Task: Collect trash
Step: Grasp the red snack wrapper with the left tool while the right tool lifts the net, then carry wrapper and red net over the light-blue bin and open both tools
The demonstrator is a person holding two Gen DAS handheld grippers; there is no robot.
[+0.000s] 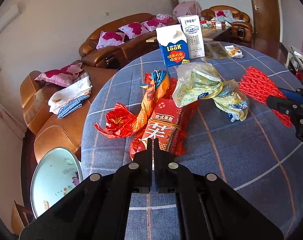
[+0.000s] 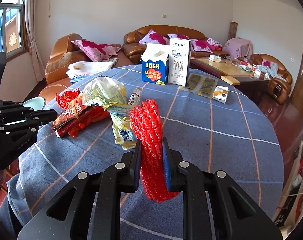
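Right gripper [image 2: 151, 152] clamps the red foam net [image 2: 149, 124], long axis pointing up and away. Left gripper [image 1: 153, 142], jaws nearly closed, pinches the near edge of the red box [image 1: 163, 124], lengthwise away. Only the left view shows the basin [image 1: 55, 178]. Cartons [image 2: 165, 64] stand beyond.

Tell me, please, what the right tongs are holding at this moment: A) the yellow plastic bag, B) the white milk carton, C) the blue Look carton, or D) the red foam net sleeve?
D: in the right wrist view the right tongs are clamped on the red foam net sleeve, lifted off the checked tablecloth, while both cartons stand untouched at the far side.
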